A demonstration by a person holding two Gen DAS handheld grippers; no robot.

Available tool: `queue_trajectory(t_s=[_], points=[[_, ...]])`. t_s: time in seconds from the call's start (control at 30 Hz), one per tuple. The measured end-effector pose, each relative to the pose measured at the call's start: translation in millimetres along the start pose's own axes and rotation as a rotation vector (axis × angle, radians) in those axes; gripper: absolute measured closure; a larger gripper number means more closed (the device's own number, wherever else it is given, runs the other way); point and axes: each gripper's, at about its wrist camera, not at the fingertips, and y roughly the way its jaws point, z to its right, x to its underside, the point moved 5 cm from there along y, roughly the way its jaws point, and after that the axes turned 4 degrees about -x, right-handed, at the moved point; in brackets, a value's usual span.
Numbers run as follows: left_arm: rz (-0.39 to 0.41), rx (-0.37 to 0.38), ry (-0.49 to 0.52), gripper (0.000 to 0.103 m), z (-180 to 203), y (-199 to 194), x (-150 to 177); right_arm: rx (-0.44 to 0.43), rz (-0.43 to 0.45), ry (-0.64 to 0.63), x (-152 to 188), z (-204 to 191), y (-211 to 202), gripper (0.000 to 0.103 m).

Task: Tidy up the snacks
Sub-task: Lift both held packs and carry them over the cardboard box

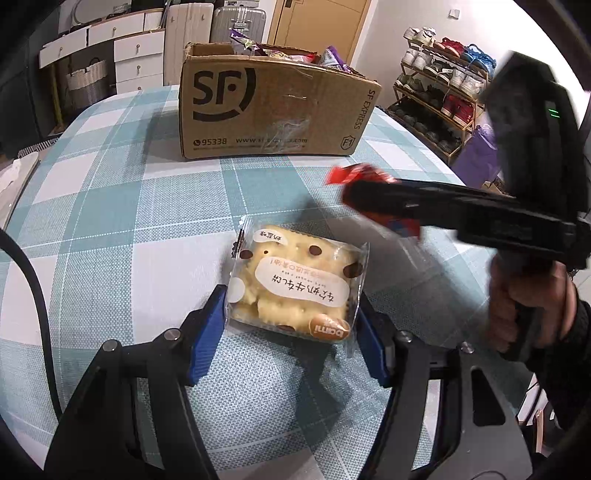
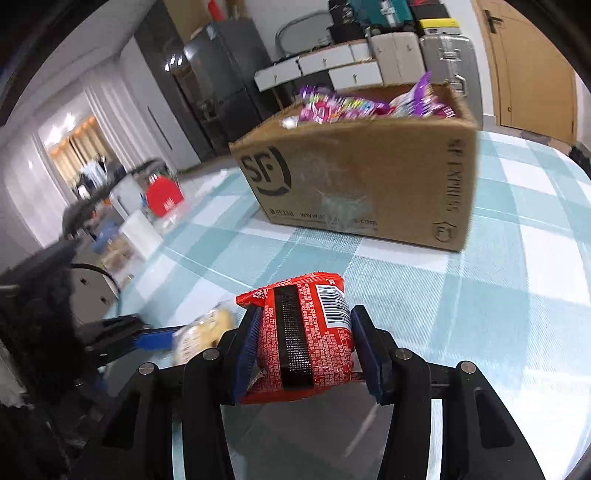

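Note:
My left gripper [image 1: 291,325] is shut on a clear-wrapped pack of yellow crackers [image 1: 295,284], held just above the checked tablecloth [image 1: 110,221]. My right gripper [image 2: 303,343] is shut on a red snack packet [image 2: 306,339] with a black strip and a barcode. In the left wrist view the right gripper [image 1: 369,195] crosses from the right, blurred, with the red packet [image 1: 354,175] at its tip. An open SF cardboard box [image 1: 273,110] with several purple and pink snack bags stands at the far side of the table; it also shows in the right wrist view [image 2: 369,177].
Behind the table stand white drawers [image 1: 136,55], suitcases [image 1: 236,18] and a shoe rack [image 1: 439,99] at the right. A purple bag [image 1: 476,155] sits by the rack. In the right wrist view a fridge [image 2: 221,74] and a cluttered floor area [image 2: 140,218] lie to the left.

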Motion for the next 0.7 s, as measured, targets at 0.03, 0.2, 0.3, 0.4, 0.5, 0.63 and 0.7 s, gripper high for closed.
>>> queue_trajectory(t_s=[0.03, 0.2, 0.3, 0.4, 0.5, 0.63, 0.7], points=[[0.0, -0.008, -0.004, 0.04, -1, 0, -1, -0.009, 0.015, 0.012, 1, -2, -9, 0.053], [0.004, -0.002, -0.031, 0.041, -5, -6, -5, -0.026, 0.092, 0.024, -1, -10, -50, 0.053], [0.025, 0.008, -0.046, 0.041, -7, -21, -13, -0.029, 0.106, 0.003, -5, -17, -66, 0.053], [0.066, 0.007, -0.034, 0.041, -7, -40, -27, -0.03, 0.121, -0.038, -15, -28, -83, 0.053], [0.096, -0.025, -0.002, 0.041, -7, -60, -48, -0.039, 0.144, -0.063, -30, -38, -97, 0.053], [0.128, -0.031, 0.011, 0.04, -10, -83, -80, -0.055, 0.178, -0.094, -59, -50, -118, 0.053], [0.134, -0.04, 0.009, 0.041, -14, -92, -102, -0.061, 0.193, -0.105, -77, -54, -124, 0.053]])
